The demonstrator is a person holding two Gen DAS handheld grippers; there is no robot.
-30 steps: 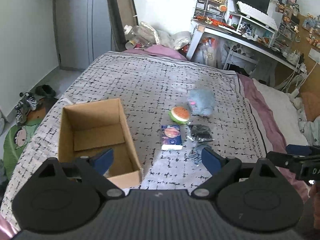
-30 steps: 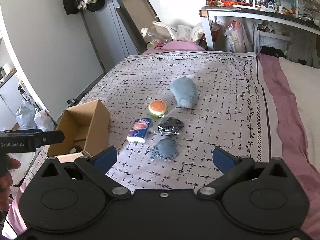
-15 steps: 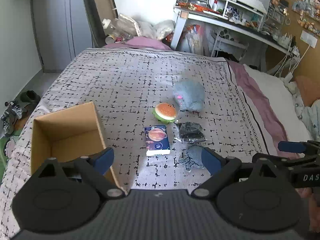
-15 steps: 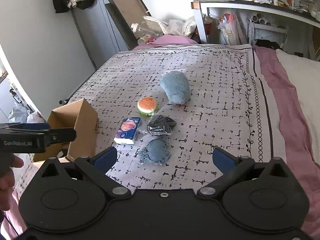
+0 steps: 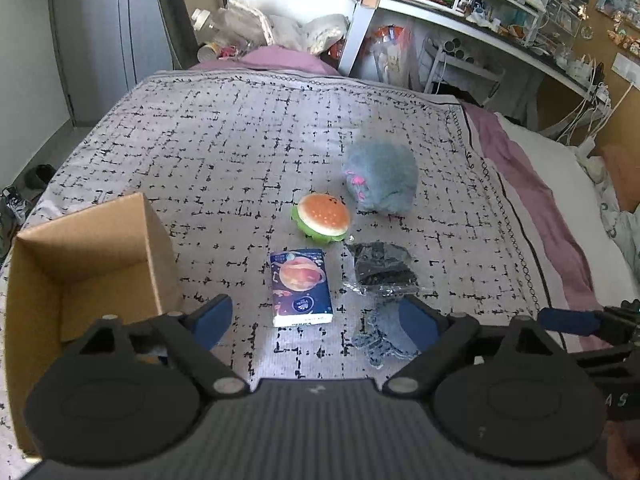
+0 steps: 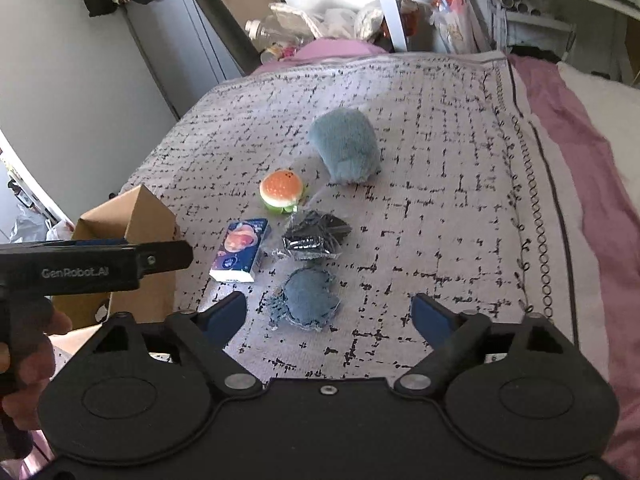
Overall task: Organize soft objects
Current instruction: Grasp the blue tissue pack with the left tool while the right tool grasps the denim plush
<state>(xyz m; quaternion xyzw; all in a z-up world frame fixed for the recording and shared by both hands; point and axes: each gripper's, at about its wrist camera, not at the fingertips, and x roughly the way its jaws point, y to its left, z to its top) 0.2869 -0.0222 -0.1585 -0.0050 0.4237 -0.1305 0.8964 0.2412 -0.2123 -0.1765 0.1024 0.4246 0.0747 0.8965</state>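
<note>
Right wrist view: bed (image 6: 460, 128) bearing burger (image 6: 281, 189), plush (image 6: 347, 147), box (image 6: 132, 220). Right gripper (image 6: 329, 314) jaws closing, empty; left gripper (image 5: 314, 322) jaws closing, empty.

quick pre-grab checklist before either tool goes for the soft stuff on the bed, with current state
1. Cardboard box open and nothing seen inside: ok.
2. Left tool with nothing between its fingers, jaws closing slightly: ok.
3. Right tool with nothing gripped, jaws closing; blue cloth pad lies just ahead of it: ok.
4. Burger toy, tissue pack, black packet and blue plush unstacked, though close together: ok.
5. Whether the tools will clash, as they are close side by side: cannot tell.
</note>
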